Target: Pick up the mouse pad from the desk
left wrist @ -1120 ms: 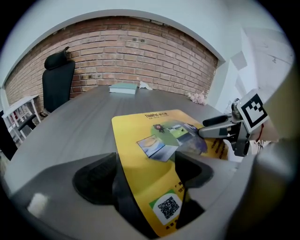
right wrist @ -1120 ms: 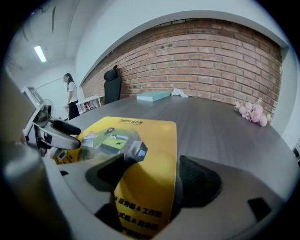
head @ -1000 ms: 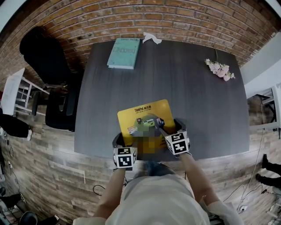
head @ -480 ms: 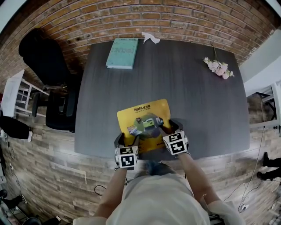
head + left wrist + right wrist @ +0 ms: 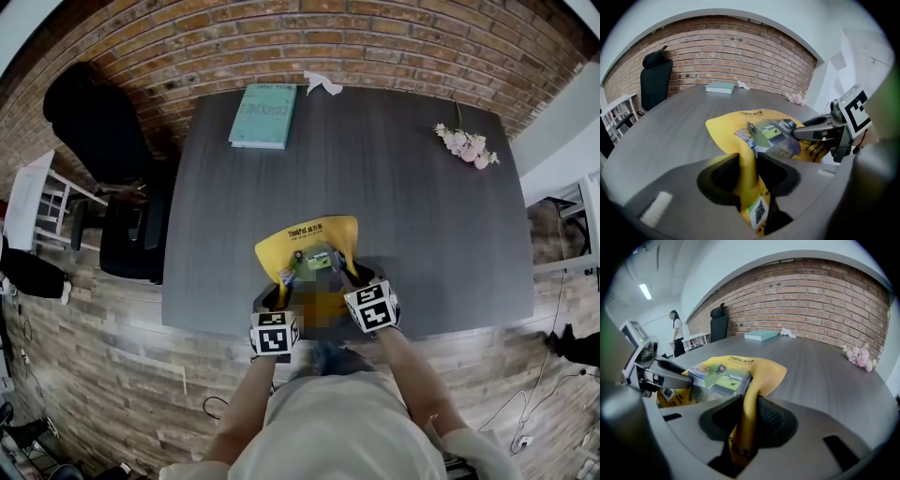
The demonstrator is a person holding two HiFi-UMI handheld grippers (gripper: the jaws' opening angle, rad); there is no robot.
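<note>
— What is the person wearing?
— A pale cream, short-sleeved top (image 5: 337, 427). The forearms (image 5: 246, 403) behind each gripper are uncovered.
— And the tools themselves?
— The left gripper (image 5: 749, 174) has a smooth grey body and black jaws. The right gripper (image 5: 748, 420) looks the same, with one ribbed pad. Behind each pair of jaws sits a white cube (image 5: 273, 334) printed with black square markers. Both pairs of jaws are closing, pinching the yellow mouse pad (image 5: 725, 125) between them.
</note>
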